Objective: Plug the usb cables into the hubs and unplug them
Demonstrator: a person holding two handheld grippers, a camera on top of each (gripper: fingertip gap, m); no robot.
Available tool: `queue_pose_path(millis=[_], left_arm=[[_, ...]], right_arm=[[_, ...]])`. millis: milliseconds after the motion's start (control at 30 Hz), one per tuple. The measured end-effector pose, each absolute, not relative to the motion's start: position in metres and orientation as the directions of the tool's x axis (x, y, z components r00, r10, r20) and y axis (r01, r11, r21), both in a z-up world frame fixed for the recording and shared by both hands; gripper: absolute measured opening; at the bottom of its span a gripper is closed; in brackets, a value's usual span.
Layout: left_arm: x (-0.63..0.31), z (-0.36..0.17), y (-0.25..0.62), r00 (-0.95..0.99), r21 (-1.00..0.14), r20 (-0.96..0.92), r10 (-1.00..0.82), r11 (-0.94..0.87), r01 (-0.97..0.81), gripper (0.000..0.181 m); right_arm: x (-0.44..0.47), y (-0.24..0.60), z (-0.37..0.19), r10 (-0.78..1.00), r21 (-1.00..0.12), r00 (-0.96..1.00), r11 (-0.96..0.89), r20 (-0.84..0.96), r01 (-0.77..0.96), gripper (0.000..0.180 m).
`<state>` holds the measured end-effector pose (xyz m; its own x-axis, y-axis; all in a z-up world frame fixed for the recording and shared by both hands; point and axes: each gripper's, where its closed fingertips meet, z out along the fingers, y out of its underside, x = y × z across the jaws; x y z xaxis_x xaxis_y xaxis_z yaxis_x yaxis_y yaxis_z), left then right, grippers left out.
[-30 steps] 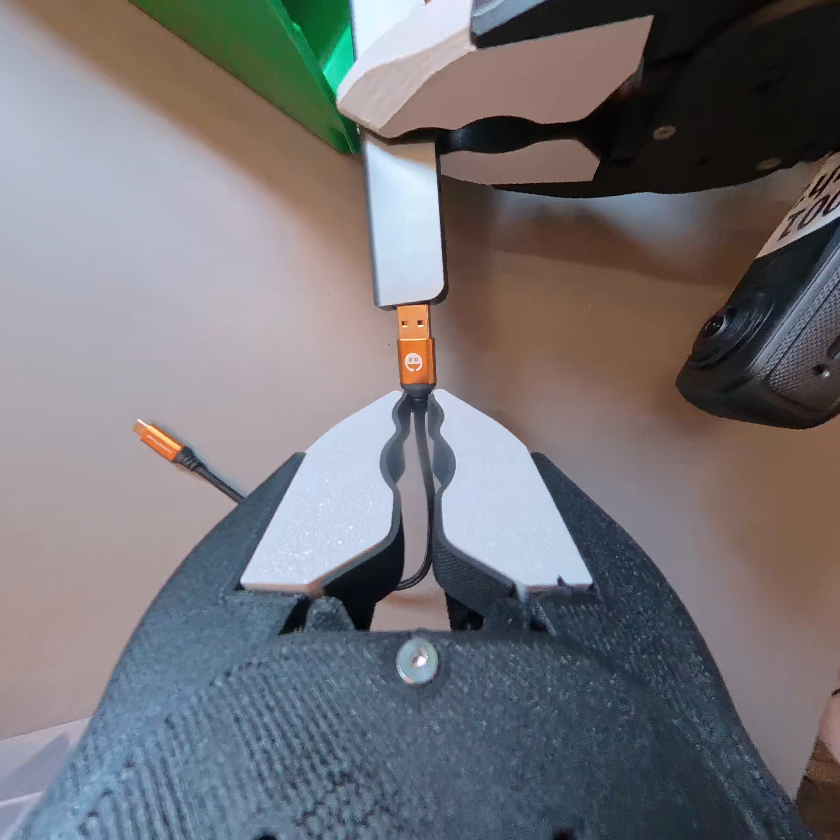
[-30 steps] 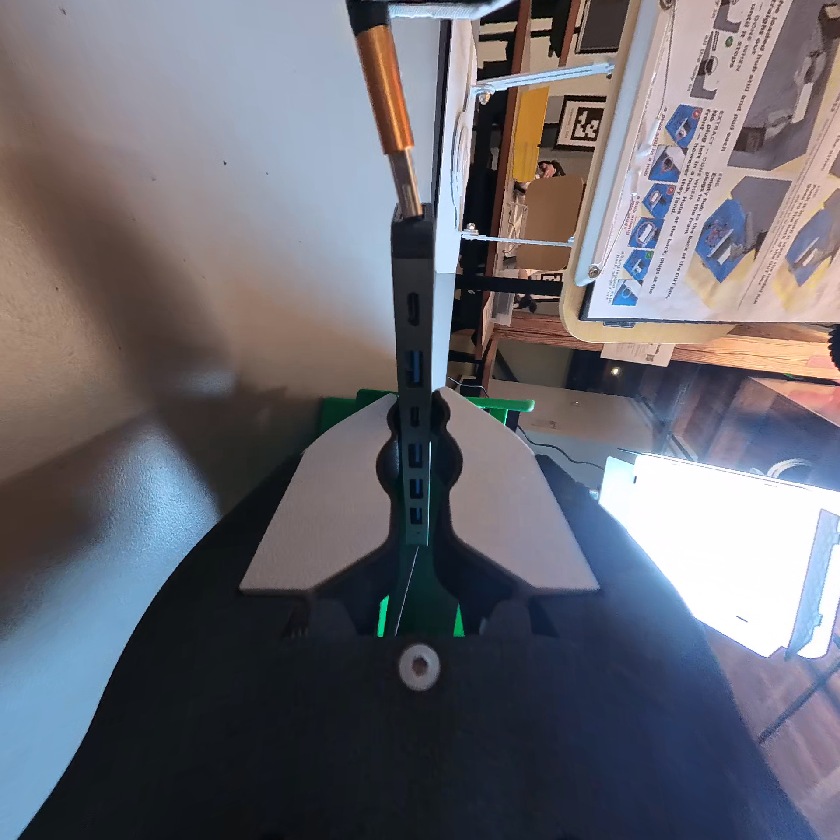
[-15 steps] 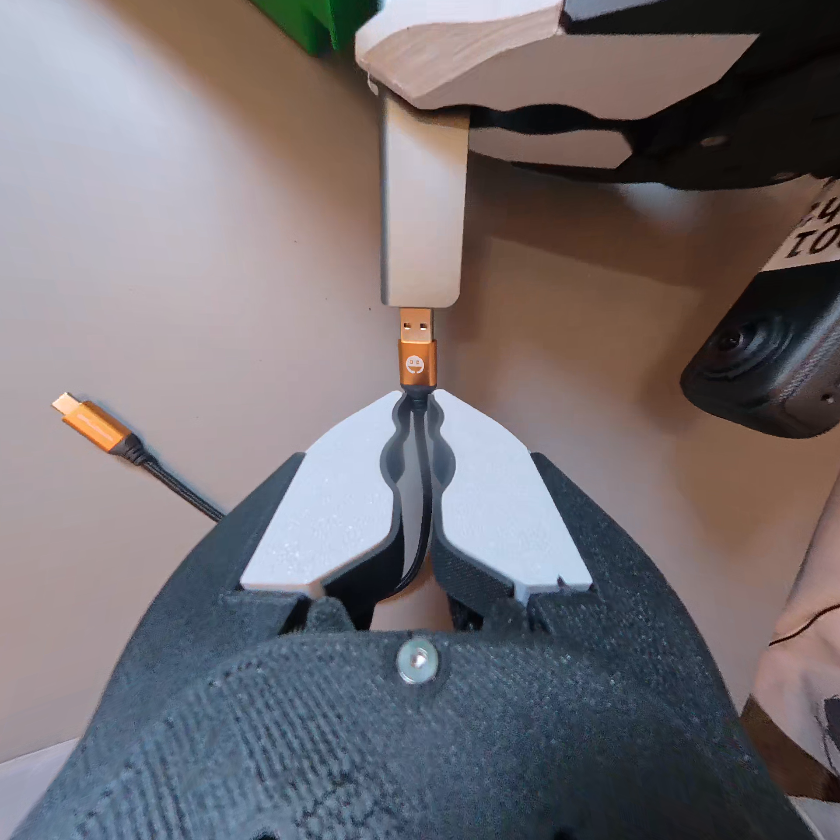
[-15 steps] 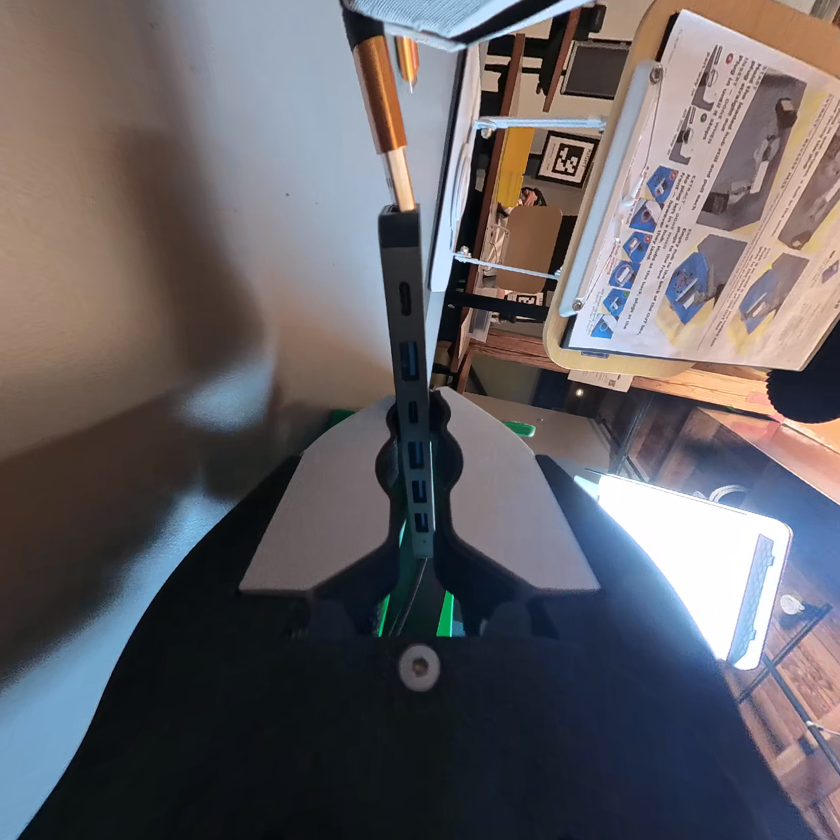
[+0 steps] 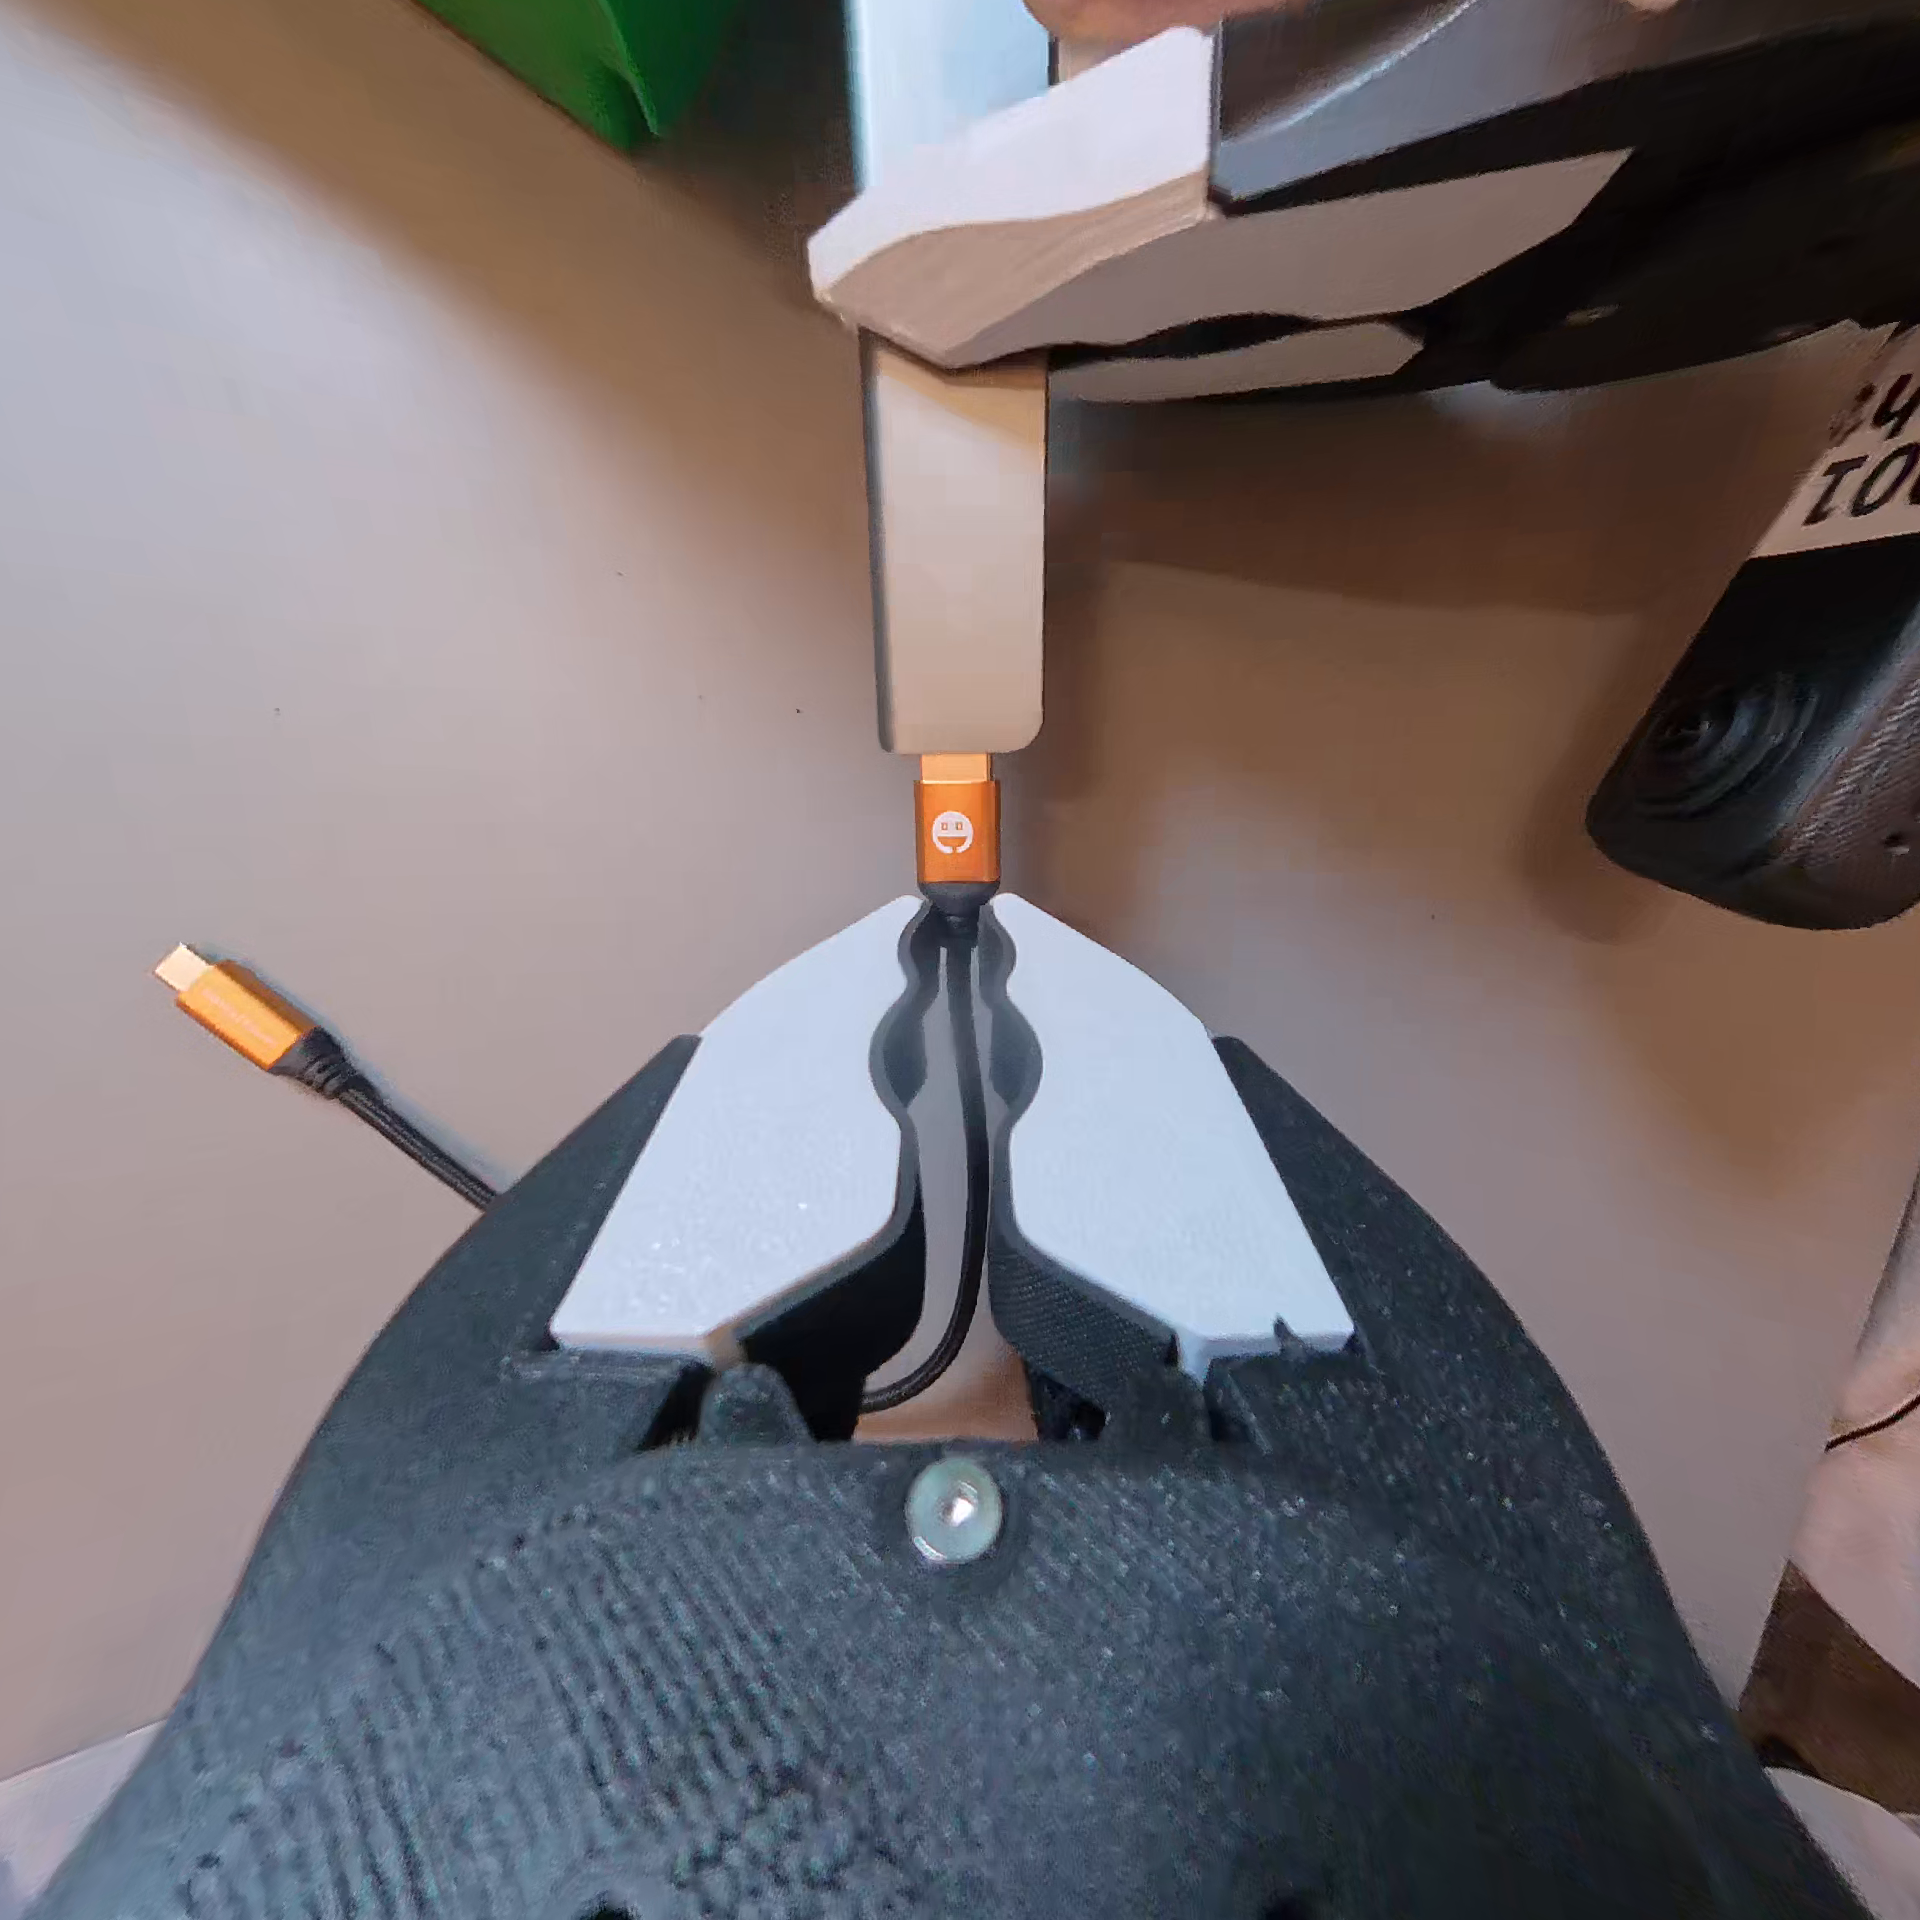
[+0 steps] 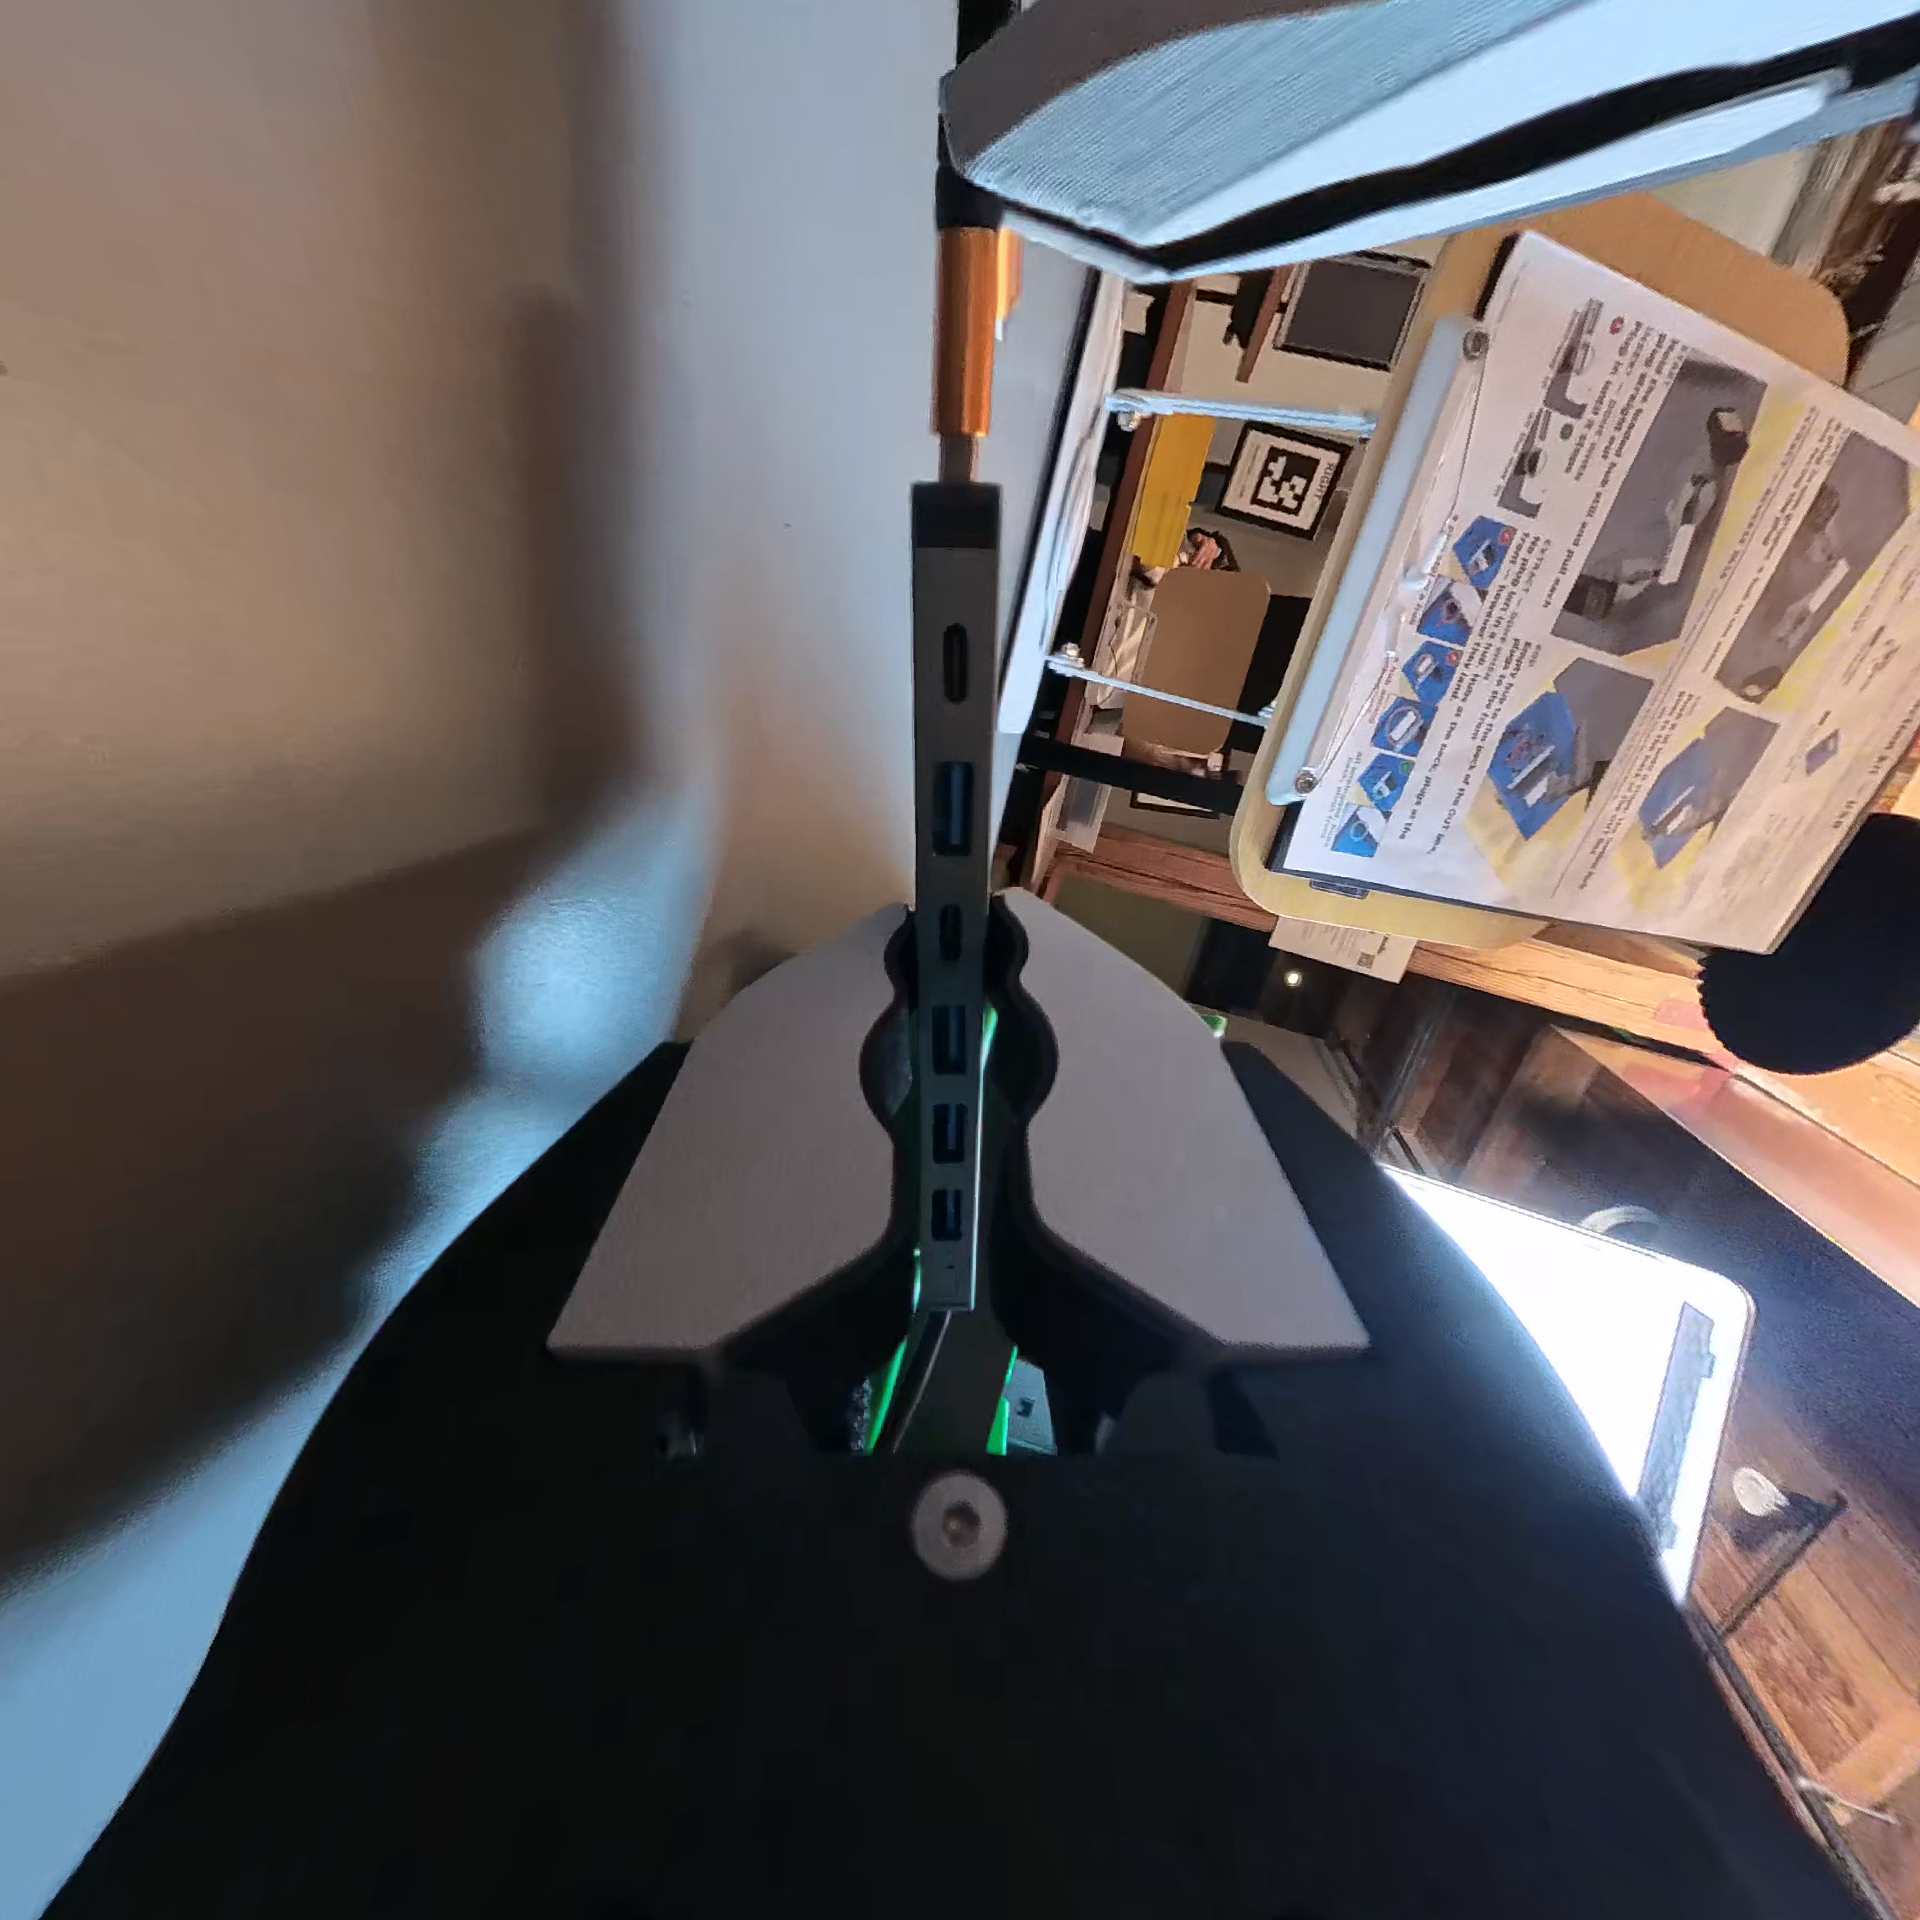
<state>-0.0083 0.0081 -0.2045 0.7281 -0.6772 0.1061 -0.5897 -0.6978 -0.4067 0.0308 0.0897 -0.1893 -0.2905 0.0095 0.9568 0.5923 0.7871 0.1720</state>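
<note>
My left gripper (image 5: 956,914) is shut on the black cable just behind an orange USB plug (image 5: 956,842). The plug's metal tip sits mostly inside the end port of a grey USB hub (image 5: 956,561). My right gripper (image 6: 951,914) is shut on that hub (image 6: 951,727), edge-on in its view, with several side ports showing. The orange plug (image 6: 964,343) enters the hub's far end there. The right gripper's fingers (image 5: 1039,249) cross the top of the left wrist view, and the left gripper's fingers (image 6: 1351,114) cross the top of the right wrist view. The cable's other orange connector (image 5: 234,1003) lies loose on the table.
A beige table (image 5: 364,571) lies under both grippers. A green holder (image 5: 582,62) is at the top left of the left wrist view. The right gripper's camera (image 5: 1766,748) shows at the right. A clipboard with an instruction sheet (image 6: 1558,623) and a bright laptop screen (image 6: 1579,1382) are beyond the hub.
The orange plug has gone deeper into the hub's end port: most of its metal tip showed earlier, only a sliver shows now. Both grippers stay shut.
</note>
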Motion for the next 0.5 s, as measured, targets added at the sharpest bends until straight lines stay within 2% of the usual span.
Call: queue_pose_path(millis=[167,367,500], left_arm=[[-0.002,-0.200,0.003,0.708,-0.470,0.195,-0.679,-0.698,-0.540,0.007],[0.001,-0.203,-0.002,0.696,-0.487,0.207,-0.688,-0.689,-0.536,0.006],[0.005,-0.200,-0.001,0.684,-0.556,0.154,-0.714,-0.634,-0.537,0.008]], right_arm=[[0.036,0.084,-0.203,0.082,0.128,-0.315,0.795,0.946,0.592,0.011],[0.039,0.079,-0.207,0.126,0.110,-0.337,0.792,0.933,0.600,0.010],[0.042,0.080,-0.205,0.174,0.068,-0.331,0.791,0.927,0.608,0.010]])
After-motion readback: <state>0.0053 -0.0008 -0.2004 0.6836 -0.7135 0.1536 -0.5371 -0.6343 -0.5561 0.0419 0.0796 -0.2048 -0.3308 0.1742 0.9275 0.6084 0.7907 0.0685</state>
